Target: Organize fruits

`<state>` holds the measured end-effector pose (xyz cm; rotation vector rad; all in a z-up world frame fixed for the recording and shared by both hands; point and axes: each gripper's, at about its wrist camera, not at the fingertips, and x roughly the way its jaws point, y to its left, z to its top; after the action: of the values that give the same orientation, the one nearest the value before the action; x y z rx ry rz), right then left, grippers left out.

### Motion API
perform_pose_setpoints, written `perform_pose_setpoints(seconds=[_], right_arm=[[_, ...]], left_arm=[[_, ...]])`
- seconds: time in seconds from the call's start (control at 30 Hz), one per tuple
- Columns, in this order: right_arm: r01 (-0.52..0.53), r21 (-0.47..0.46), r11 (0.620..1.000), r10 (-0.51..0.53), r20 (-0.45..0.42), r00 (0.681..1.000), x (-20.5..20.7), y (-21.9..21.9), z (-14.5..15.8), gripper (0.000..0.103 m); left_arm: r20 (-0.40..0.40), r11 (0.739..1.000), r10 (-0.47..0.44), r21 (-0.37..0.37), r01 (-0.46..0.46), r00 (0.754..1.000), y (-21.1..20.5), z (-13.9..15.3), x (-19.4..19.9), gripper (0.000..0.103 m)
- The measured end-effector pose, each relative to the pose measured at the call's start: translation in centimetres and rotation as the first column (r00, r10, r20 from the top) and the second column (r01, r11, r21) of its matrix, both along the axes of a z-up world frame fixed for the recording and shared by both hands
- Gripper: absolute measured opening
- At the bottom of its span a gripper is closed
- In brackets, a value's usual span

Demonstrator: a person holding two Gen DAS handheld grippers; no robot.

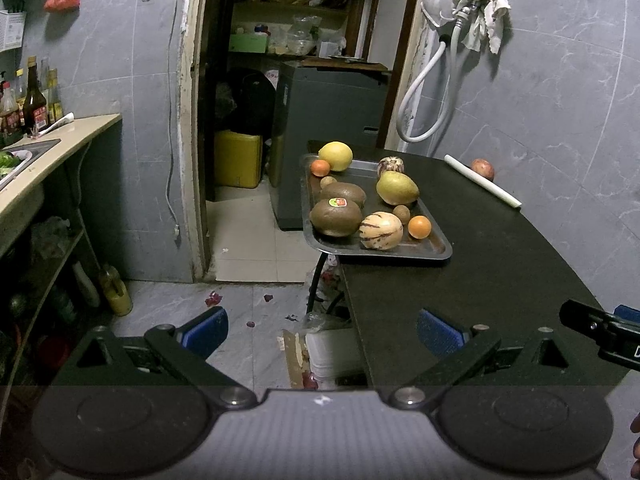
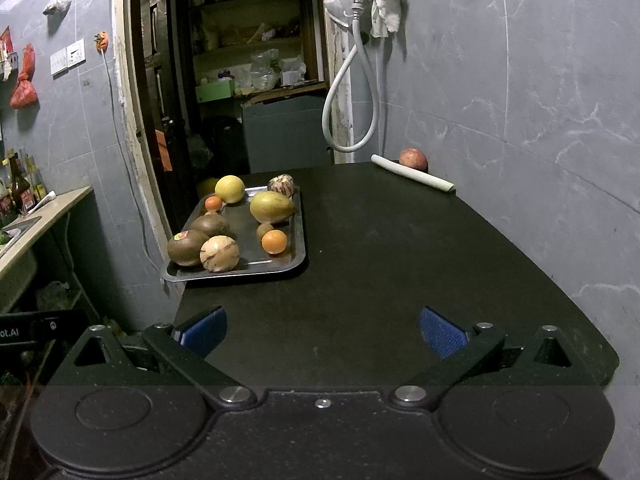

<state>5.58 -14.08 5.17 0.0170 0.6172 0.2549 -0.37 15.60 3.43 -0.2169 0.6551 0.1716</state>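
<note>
A metal tray [image 1: 434, 254] [image 2: 298, 258] sits at the left edge of the black table [image 1: 480, 280] [image 2: 380, 260], partly overhanging it. It holds several fruits: two brown ones [image 1: 335, 218], a striped melon [image 1: 381, 230] [image 2: 219, 253], a yellow pear-like fruit [image 1: 397, 188] [image 2: 272, 207], a yellow citrus [image 1: 336, 155] [image 2: 229, 188], two small oranges [image 1: 419, 227] [image 2: 274, 241]. A red apple [image 1: 483, 168] [image 2: 413, 159] lies alone at the table's far corner. My left gripper [image 1: 322, 334] is open and empty, at the table's near left edge. My right gripper [image 2: 323, 332] is open and empty over the near table.
A white rolled mat [image 1: 482, 181] [image 2: 412, 178] lies in front of the apple by the wall. A counter with a sink [image 1: 36, 156] and bottles stands at the left. A doorway and a grey cabinet [image 1: 320, 120] are behind the tray. A hose hangs on the wall.
</note>
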Motion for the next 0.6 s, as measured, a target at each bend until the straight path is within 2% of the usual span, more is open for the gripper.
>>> perform_pose_setpoints(seconds=[0.6], right_arm=[[0.0, 0.0, 1.0, 0.0, -0.001, 1.0, -0.09, -0.03, -0.04, 0.102]], left_arm=[[0.0, 1.0, 0.008, -0.004, -0.008, 1.0, 0.26, -0.01, -0.5, 0.102]])
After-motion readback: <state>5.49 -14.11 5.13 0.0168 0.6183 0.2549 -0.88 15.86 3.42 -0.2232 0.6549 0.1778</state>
